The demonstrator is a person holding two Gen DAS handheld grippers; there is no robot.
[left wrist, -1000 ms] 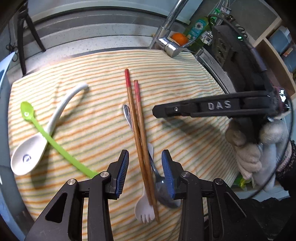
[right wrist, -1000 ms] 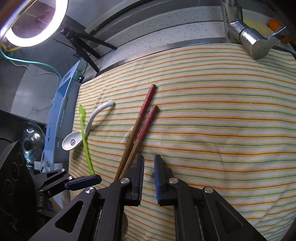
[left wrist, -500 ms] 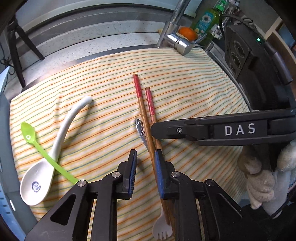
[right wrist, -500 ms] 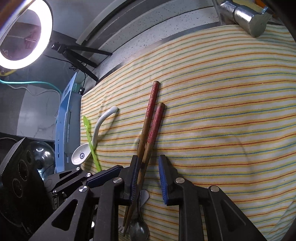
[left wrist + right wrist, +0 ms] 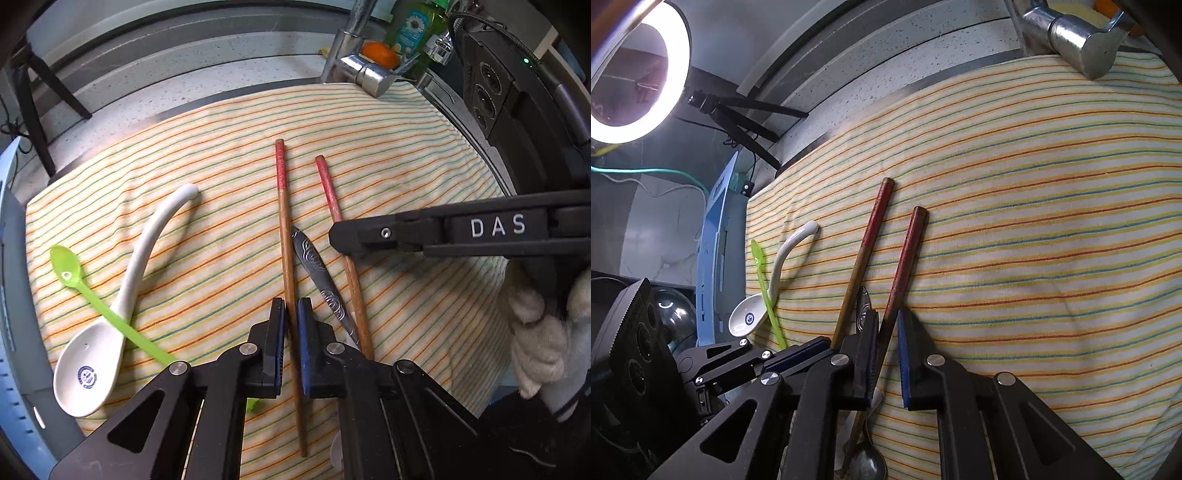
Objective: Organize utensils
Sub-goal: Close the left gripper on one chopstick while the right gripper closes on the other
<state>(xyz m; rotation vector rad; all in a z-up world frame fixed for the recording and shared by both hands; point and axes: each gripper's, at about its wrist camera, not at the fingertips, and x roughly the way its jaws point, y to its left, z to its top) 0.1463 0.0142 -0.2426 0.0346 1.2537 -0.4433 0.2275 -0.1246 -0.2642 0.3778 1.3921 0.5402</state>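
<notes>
Each gripper has a chopstick now. The left gripper point(image 5: 290, 328) has just closed, and its blue pads pinch the left chopstick point(image 5: 284, 236) partway down the shaft, red end pointing toward the faucet point(image 5: 364, 72). The right gripper point(image 5: 887, 345) has narrowed too, its jaws squeezed on the right chopstick point(image 5: 905, 264) — looks like a deliberate split, one stick per hand, to pull the pair apart. Between the two sticks lies the metal spoon point(image 5: 321, 280), flat on the striped cloth point(image 5: 406, 155), handle patterned, bowl hidden under the grippers. Off to the left the white ceramic spoon point(image 5: 122, 306) rests with the green plastic spoon point(image 5: 92, 295) crossing it, both untouched, apparently waiting their turn for sorting.
</notes>
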